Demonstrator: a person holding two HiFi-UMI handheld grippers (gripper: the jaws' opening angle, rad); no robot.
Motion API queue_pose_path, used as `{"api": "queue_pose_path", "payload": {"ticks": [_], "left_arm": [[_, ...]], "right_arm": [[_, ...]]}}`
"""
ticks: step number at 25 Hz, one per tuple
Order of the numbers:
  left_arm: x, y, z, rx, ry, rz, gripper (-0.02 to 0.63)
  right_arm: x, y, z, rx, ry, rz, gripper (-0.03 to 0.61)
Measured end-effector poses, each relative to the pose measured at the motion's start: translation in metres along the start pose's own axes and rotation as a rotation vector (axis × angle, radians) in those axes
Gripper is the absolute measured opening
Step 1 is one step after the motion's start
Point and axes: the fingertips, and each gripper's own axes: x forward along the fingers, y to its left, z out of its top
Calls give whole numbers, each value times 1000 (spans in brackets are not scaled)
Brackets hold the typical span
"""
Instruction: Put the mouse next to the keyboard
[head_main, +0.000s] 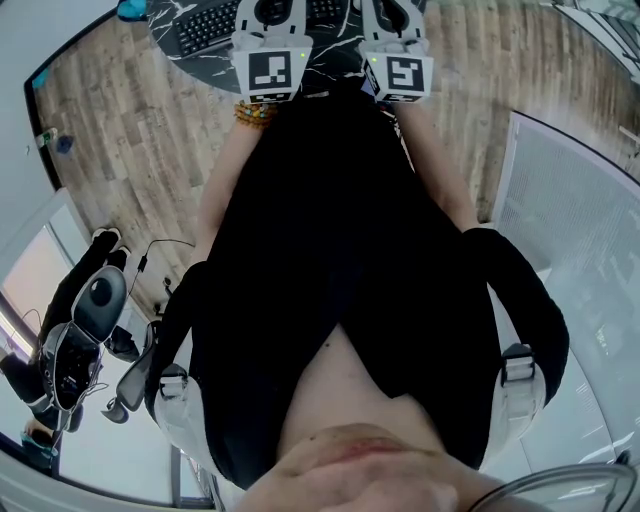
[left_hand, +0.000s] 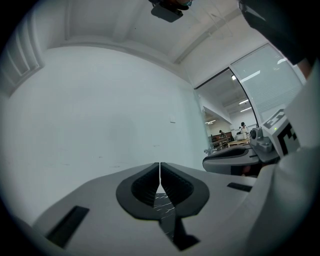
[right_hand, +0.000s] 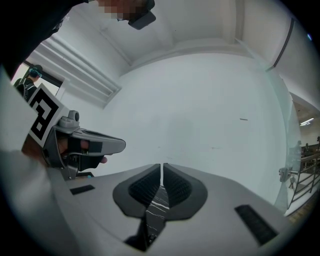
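Keyboard (head_main: 205, 25) on dark marbled desk (head_main: 165, 20), at top edge of head view, partly hidden behind left gripper (left_hand: 159, 175). Mouse's place not to be told from any view. Left gripper's fingers (left_hand: 147, 187) closed together, tips touching, nothing between them, only a sliver of desk showing beneath. Right gripper (right_hand: 162, 175) just beside it, fingers (right_hand: 177, 187) likewise pressed shut on nothing. Both held level over desk's near edge, facing plain white wall (left_hand: 100, 125). Beaded bracelet (head_main: 255, 113) on left wrist. Black top (head_main: 330, 250) filling middle of head view, wood floor (head_main: 120, 130) to either side.
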Motion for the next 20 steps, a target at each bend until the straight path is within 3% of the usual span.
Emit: {"api": "queue_pose_path", "payload": {"ticks": [20], "left_arm": [[-2,-12,-7,48,7,-6,18]], "right_arm": [[-8,-4,-8,-1,5,9,38]]}}
